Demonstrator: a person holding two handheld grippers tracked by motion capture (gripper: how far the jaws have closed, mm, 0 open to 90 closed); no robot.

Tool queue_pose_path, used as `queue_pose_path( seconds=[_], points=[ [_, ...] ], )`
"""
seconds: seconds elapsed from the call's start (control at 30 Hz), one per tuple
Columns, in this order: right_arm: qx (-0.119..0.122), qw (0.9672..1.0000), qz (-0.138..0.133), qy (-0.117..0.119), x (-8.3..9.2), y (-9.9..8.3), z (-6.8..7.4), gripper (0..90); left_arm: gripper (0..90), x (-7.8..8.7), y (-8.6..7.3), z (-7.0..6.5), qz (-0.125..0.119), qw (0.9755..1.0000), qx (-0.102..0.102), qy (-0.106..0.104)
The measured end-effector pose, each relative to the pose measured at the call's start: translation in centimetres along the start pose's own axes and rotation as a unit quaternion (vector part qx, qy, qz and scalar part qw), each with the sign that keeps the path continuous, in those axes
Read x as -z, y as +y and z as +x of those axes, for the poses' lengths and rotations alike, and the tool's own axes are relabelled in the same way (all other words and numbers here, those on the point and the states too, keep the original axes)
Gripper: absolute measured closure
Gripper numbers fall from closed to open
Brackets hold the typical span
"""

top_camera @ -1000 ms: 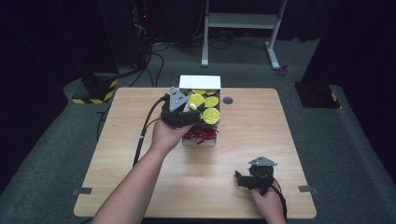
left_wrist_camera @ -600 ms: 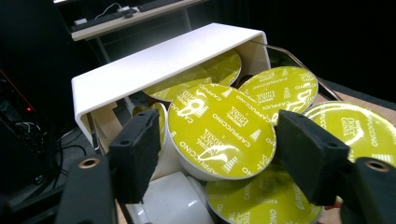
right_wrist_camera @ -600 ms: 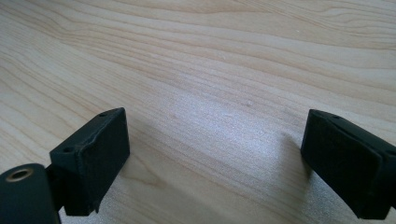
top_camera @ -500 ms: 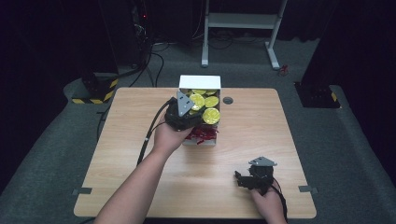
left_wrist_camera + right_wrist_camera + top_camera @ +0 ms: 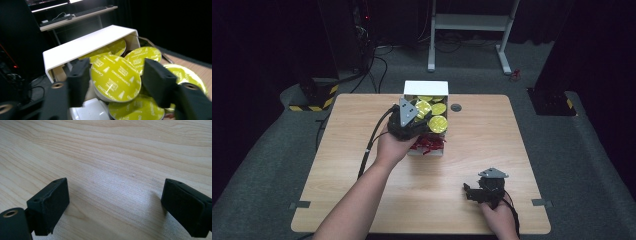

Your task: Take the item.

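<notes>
- Your left gripper [image 5: 116,77] is inside the open white box [image 5: 426,88] at the far middle of the wooden table [image 5: 337,165], and its jaws have just been closing.
- In the left gripper view a yellow-lidded coffee capsule [image 5: 115,77] sits between the two black jaws — both pads lie against its rim, so you are gripping it.
- That capsule stands tilted, its printed foil lid facing the camera, on top of the other yellow capsules [image 5: 136,108] that crowd the box.
- The box's white flap [image 5: 82,47] stands open behind the capsules, on the side away from you.
- In the high view your left hand [image 5: 393,142] covers the near left corner of the box, and the grey three-cornered plate [image 5: 406,111] of the gripper lies just over the capsules.
- Red shredded filling [image 5: 427,143] shows at the near side of the box, just beside your left hand.
- Your right gripper [image 5: 115,205] is well apart from the box, at the near right of the table — its jaws stand wide open with bare wood between them, holding nothing.
- In the high view your right hand [image 5: 498,212] holds that gripper low over the table edge nearest you.
</notes>
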State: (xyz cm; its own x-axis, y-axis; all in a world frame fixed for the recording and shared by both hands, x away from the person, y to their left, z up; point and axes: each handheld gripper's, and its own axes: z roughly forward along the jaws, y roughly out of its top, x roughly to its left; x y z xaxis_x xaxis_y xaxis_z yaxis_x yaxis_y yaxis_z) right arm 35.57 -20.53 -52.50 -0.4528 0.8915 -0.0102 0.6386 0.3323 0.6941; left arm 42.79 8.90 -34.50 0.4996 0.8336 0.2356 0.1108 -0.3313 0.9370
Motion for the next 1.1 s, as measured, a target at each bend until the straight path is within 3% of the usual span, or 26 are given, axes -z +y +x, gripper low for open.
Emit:
queue_pose_path(
  seconds=[0.1, 0.17, 0.37, 0.77, 1.1],
  points=[
    [0.0, 1.0, 0.0, 0.0, 0.0, 0.0, 0.0, 7.9, 31.6, -0.2, -0.3, -0.3, 0.008, 0.9998, -0.02, 0.004],
    [0.0, 1.0, 0.0, 0.0, 0.0, 0.0, 0.0, 7.9, 34.6, -0.3, -0.5, -0.6, 0.013, 0.999, -0.041, 0.011],
    [0.0, 1.0, 0.0, 0.0, 0.0, 0.0, 0.0, 7.9, 36.5, -0.4, -1.0, -0.6, 0.018, 0.9988, -0.041, 0.021],
    [0.0, 1.0, 0.0, 0.0, 0.0, 0.0, 0.0, 7.9, 37.1, -0.1, -0.9, -0.2, 0.001, 0.9999, -0.013, 0.007],
    [0.001, 1.0, 0.0, 0.002, 0.0, 0.0, 0.0, 7.9, 37.1, 0.5, -0.5, 0.4, -0.017, 0.9995, 0.022, -0.012]
  ],
)
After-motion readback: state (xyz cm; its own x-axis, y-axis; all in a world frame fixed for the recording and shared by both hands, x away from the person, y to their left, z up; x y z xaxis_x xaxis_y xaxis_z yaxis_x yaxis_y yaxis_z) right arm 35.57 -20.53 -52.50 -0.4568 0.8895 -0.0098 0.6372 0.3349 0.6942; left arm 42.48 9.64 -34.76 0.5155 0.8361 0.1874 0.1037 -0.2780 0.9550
